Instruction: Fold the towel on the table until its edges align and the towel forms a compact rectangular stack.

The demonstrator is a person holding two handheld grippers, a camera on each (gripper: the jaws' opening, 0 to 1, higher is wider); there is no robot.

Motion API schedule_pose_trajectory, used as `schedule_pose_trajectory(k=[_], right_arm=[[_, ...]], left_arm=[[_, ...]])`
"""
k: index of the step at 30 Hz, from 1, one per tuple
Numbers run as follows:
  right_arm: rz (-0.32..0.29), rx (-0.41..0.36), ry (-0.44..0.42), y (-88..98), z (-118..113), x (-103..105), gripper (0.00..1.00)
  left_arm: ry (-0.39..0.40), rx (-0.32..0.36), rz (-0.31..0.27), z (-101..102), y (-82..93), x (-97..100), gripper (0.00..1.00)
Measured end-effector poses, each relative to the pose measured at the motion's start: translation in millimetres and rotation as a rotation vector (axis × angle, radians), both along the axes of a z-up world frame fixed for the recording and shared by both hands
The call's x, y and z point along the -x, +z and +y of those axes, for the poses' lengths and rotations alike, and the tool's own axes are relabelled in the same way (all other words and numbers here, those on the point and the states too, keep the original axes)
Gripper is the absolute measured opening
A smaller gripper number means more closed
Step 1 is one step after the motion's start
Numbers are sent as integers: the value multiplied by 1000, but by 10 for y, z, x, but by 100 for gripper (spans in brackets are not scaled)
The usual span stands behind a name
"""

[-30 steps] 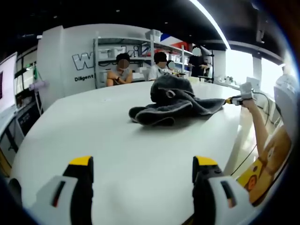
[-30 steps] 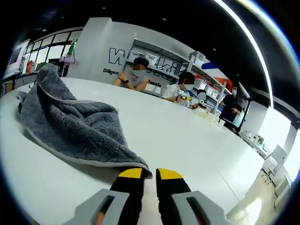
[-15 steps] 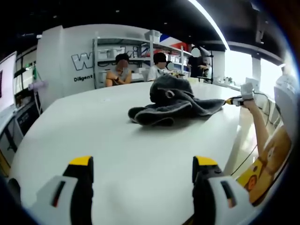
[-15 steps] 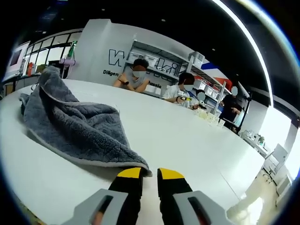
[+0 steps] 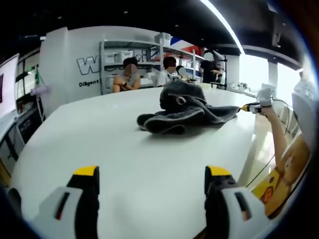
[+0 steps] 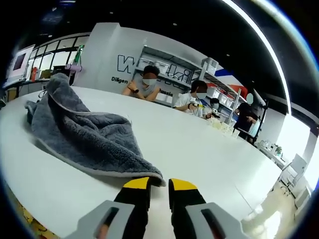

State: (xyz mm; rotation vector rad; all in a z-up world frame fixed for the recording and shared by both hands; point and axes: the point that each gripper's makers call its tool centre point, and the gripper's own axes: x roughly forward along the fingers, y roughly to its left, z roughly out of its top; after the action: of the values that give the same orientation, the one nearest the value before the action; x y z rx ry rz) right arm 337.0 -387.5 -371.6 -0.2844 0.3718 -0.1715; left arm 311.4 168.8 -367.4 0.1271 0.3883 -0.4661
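Observation:
A dark grey towel (image 5: pixel 184 107) lies crumpled in a heap on the white table (image 5: pixel 99 134), toward its far right side. One corner stretches out to my right gripper (image 5: pixel 247 106), which a person's arm holds at the table's right edge. In the right gripper view the towel (image 6: pixel 84 139) spreads to the left with a pale hem, and its near corner ends between the yellow tips of my right gripper (image 6: pixel 159 183), whose jaws stand close together on it. My left gripper (image 5: pixel 152 174) hovers open over the near side of the table, well short of the towel, with nothing between its jaws.
Several people (image 5: pixel 130 74) sit at the table's far side in front of white shelves (image 5: pixel 149 55). The arm (image 5: pixel 276 134) holding the right gripper reaches in past the table's right edge. A screen (image 5: pixel 7 84) stands off the left edge. Bare tabletop (image 6: pixel 209 159) lies right of the towel.
The right gripper has drawn the towel's corner slightly outward and a little higher, so the towel lies a bit flatter. The left gripper has stayed put.

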Motion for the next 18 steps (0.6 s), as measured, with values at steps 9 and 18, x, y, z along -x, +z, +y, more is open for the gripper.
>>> schedule_pose_trajectory(k=[9,18], right_arm=[[-40,-53,82,87,247,40,19],[-65,-53,125,170,415,77,23]], left_arm=[[-1,4,-1,0,-6,14,92],[3,7,-3,17,-4,18,92]])
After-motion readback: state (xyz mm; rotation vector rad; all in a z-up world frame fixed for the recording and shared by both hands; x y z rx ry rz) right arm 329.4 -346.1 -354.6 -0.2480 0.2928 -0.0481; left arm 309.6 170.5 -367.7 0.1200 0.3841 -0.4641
